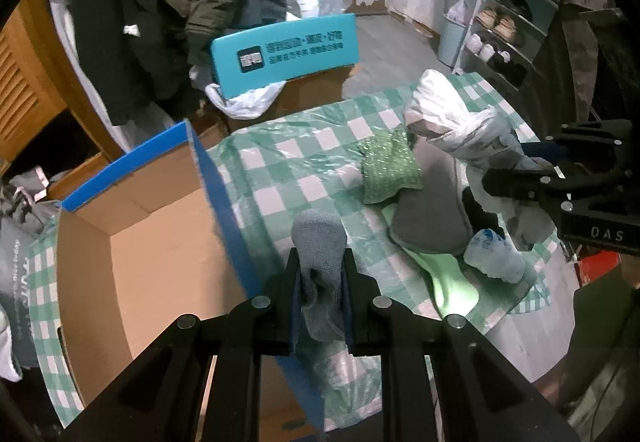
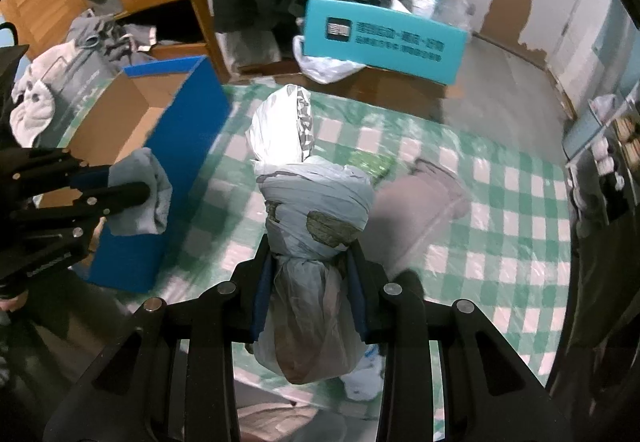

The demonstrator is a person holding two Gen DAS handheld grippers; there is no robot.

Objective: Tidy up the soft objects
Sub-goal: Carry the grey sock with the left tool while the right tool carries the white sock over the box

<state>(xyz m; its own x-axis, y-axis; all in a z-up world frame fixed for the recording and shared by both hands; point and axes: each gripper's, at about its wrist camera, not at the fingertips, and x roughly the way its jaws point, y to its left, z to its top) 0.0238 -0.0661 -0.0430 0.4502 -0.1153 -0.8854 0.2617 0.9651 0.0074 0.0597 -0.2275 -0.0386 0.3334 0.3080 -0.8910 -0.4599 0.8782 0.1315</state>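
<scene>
Left tongs (image 1: 320, 274) pinch a grey sock (image 1: 320, 238); right tongs (image 2: 310, 274) clamp a knotted plastic bundle (image 2: 316, 201)

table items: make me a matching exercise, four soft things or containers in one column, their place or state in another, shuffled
1. grey-blue fuzzy sock
2. knotted pale plastic bag bundle
3. green sparkly knitted cloth
4. blue-edged cardboard box

a. lying on the checked tablecloth
b. open, with nothing visible inside
c. clamped in the right tongs
d. clamped in the left tongs

Pairs: 1-d, 2-c, 3-a, 4-b
</scene>
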